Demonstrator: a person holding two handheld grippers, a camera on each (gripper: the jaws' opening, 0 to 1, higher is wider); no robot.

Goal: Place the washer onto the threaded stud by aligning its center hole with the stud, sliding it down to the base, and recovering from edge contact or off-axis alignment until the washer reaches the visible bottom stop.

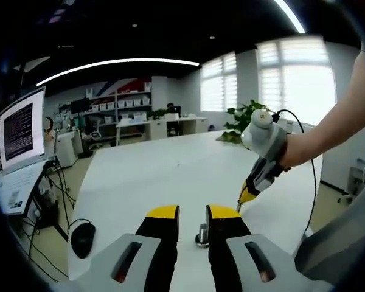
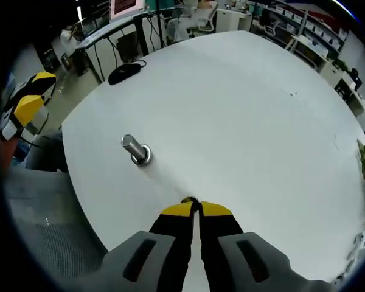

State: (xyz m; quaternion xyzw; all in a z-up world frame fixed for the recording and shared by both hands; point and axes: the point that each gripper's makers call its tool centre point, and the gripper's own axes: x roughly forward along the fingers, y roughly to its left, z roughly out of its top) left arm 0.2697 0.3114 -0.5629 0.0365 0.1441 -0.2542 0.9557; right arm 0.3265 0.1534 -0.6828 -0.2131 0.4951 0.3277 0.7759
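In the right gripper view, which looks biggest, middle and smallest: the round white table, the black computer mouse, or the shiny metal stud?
1. Round white table, by far the biggest.
2 and 3. Shiny metal stud and black computer mouse look about alike; the mouse sits farther away, so I won't rank them.

The right gripper (image 2: 198, 205) hangs over the white table (image 2: 243, 109), jaws nearly together on a small dark thing (too small to tell). The stud (image 2: 134, 148) stands apart, a ring at its base. The left gripper (image 2: 29, 97) shows beyond the table's edge, a mouse (image 2: 125, 72) farther off.
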